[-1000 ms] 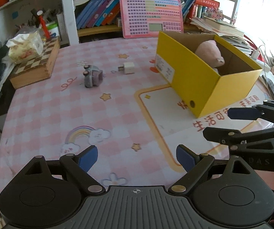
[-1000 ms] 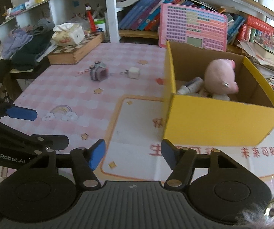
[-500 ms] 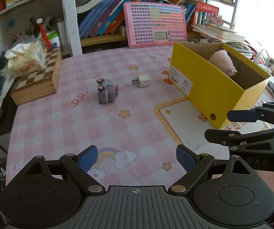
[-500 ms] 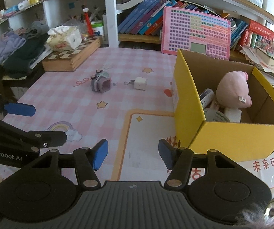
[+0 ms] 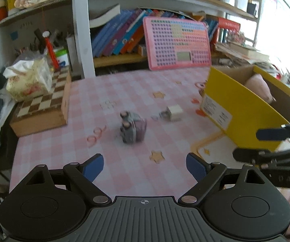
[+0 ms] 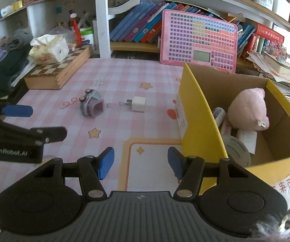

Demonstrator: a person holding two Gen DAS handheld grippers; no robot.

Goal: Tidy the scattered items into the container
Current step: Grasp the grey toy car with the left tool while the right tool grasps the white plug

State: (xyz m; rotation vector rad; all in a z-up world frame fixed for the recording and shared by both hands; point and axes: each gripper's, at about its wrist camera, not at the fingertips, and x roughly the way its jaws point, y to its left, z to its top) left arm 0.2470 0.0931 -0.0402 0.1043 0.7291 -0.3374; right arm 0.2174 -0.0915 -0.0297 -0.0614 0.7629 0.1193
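Flanking boxy cardboard container point(image 6: 203, 121), ribbed blue-padded tongs point(image 6: 140, 162)

The yellow box point(image 6: 201, 121) looks like matt cardboard, raw brown inside. The pink toy point(image 6: 247, 109) in it is soft plush. The charger point(image 6: 138, 104) is smooth white plastic. The chessboard case point(image 6: 60, 70) is wood. The tablecloth point(image 6: 112, 76) has a slight sheen.

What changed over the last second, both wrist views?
Both grippers advanced across the table: the toy car, white charger plug and yellow box appear larger and closer. The left gripper and right gripper both remain open and empty; nothing was taken or released. Car and plug lie where they were; the pink plush stays in the box.
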